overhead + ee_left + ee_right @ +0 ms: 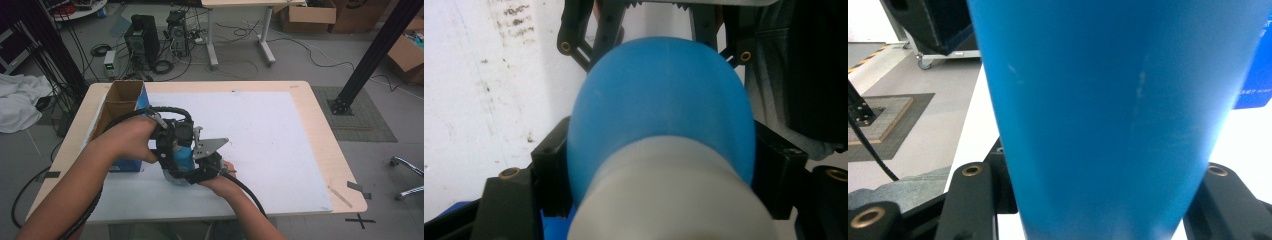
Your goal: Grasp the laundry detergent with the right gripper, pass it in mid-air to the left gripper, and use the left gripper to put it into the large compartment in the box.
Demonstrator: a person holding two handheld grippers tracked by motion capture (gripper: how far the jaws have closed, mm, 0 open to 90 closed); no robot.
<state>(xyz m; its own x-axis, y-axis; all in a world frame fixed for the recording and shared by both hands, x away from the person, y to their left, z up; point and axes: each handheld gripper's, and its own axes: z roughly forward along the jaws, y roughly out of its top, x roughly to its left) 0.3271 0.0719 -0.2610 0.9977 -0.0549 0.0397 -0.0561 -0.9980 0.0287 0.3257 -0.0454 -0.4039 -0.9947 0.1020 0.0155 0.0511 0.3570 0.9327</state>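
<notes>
Bottle: a blue bottle (183,156) with a white cap (669,200), held between my two grippers over the white mat (280,150) on the desk (320,125).
Right gripper: my right gripper (1098,220) is pinching the blue body — its jaws stand on both sides and press on it.
Left gripper: my left gripper (664,165) sits around the neck end, its jaws touching the blue shoulder just above the cap; I judge it grips there.
Key relation: the long axis of the bottle runs along my left gripper, cap towards its camera, and across my right gripper. So the left one is nearer to the cap — any twist or pull of the cap goes along this axis.
Around: an open cardboard box (122,100) stands just beside my left hand (127,140).
In the way: the two grippers are very close together, they could knock each other.
</notes>
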